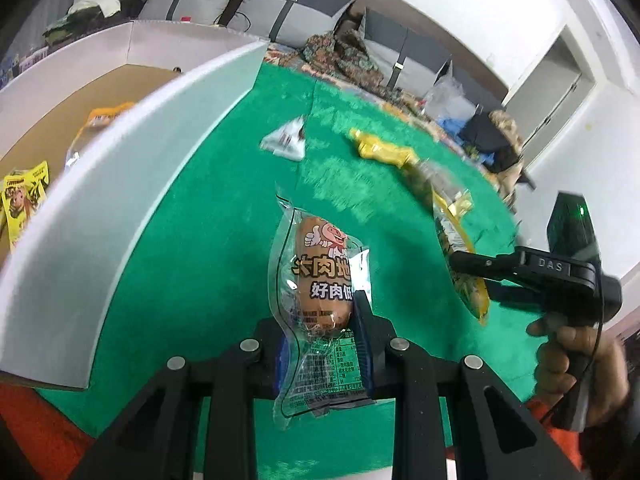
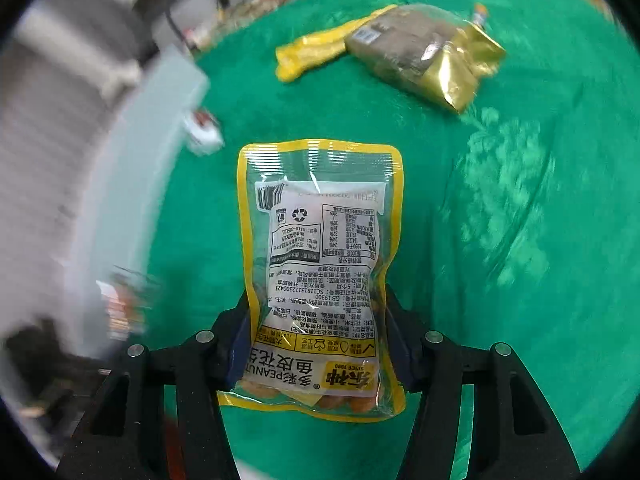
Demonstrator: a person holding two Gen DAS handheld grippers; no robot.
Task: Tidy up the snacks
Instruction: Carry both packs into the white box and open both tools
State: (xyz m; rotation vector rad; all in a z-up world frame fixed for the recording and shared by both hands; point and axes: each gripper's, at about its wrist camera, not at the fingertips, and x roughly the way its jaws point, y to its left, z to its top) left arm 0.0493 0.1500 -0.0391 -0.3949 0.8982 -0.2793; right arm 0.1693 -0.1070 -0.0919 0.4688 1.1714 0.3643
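My left gripper is shut on a clear-wrapped sausage packet and holds it above the green cloth, right of the open cardboard box. My right gripper is shut on a yellow-edged peanut packet held over the cloth. The right gripper also shows in the left wrist view, at the right with the peanut packet in it. Loose on the cloth lie a white triangular packet, a yellow packet and a gold-and-clear bag.
The box holds a yellow packet and an orange-topped one. Its white flap stands tall beside my left gripper. A sofa with grey cushions and clutter sits behind the table. The right wrist view is blurred at its left.
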